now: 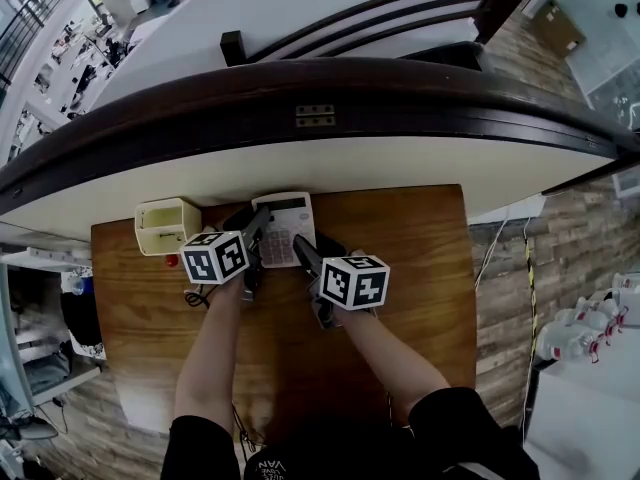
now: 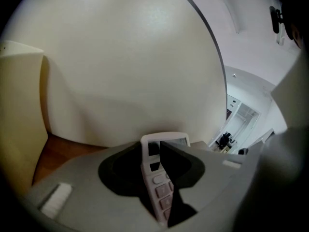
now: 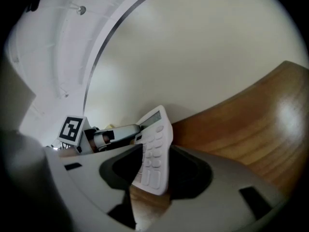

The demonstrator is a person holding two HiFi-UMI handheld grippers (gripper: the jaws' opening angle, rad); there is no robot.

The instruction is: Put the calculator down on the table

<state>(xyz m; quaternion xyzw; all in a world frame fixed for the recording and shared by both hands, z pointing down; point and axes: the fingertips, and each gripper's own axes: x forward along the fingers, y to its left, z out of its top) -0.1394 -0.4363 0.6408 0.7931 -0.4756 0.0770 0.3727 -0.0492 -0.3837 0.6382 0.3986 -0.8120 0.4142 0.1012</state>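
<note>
A white calculator sits low over the far edge of the wooden table, display end away from me; whether it touches the wood I cannot tell. My left gripper holds its left side and my right gripper its near right side. In the left gripper view the calculator stands edge-on, pinched between the dark pads of the left gripper. In the right gripper view the calculator tilts up between the jaws of the right gripper, above the wood.
A cream open box stands at the table's far left corner, with a small red thing beside it. A white curved wall under a dark rail closes off the far side. Cables hang off the right of the table.
</note>
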